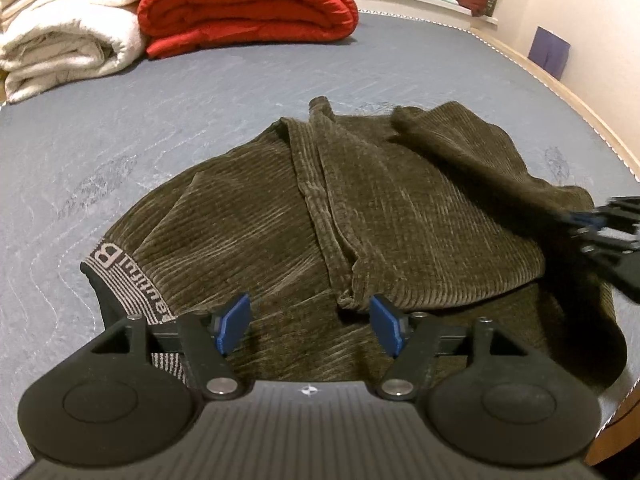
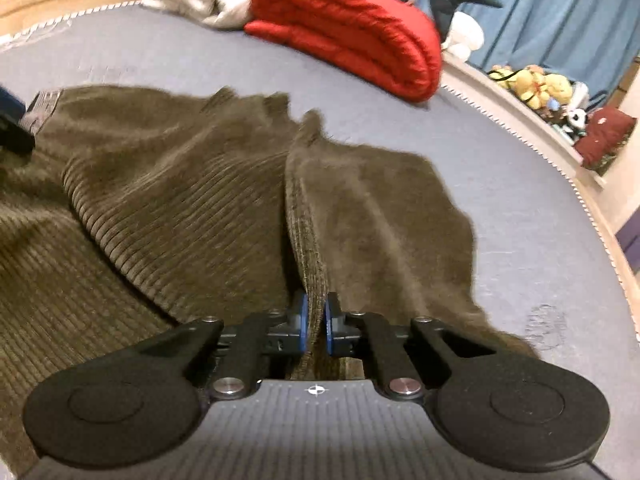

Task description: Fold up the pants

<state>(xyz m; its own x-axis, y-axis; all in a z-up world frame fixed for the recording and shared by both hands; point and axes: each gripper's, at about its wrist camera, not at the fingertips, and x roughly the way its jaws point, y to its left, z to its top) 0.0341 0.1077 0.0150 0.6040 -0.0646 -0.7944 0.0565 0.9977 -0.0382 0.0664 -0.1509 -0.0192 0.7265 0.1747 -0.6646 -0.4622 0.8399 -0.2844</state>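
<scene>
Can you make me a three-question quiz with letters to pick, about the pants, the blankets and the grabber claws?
1. Where do the pants lie?
A on the grey mattress
B on a chair
C in a basket

2. What colour is the folded blanket beside the white blanket?
A green
B red
C black

3. What is the right gripper doing?
A hanging open
B pinching a fold of pants
C holding a toy

Answers: 1 A, the cloth is spread on the mattress. 2 B, it is bright red. 3 B, its blue pads squeeze the cloth, while the left gripper stands open.
</scene>
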